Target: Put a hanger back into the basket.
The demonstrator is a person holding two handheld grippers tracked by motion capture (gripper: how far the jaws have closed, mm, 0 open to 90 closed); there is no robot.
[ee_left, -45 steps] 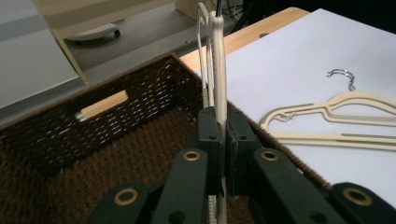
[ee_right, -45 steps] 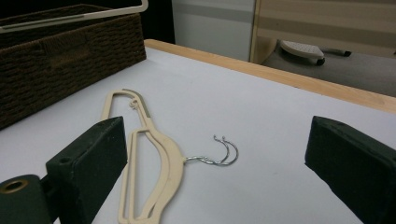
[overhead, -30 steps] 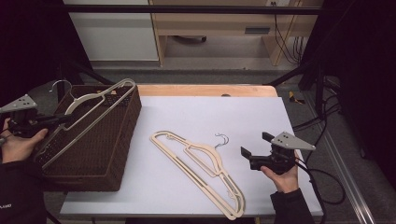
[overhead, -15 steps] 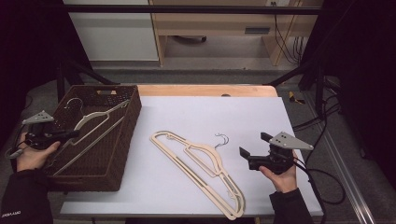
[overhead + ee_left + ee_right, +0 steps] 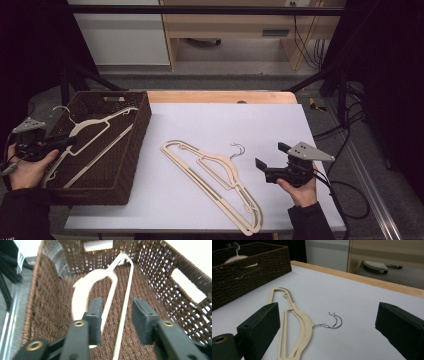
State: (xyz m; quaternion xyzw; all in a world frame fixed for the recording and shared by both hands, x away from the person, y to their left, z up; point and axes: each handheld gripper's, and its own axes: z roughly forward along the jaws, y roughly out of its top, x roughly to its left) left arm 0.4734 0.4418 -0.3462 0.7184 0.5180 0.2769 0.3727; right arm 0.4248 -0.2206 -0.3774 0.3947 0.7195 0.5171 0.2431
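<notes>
The left hand-held gripper, lower than before, has been opening, releasing the hanger into the basket; the right hand-held gripper is resting open.

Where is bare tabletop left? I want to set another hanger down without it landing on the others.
The broad white stretch between the wicker basket and the table's far wooden edge is free, running to the far right corner. Mid-table is crowded: two stacked hangers lie slanting toward the near edge, with the right tongs beside them.
</notes>
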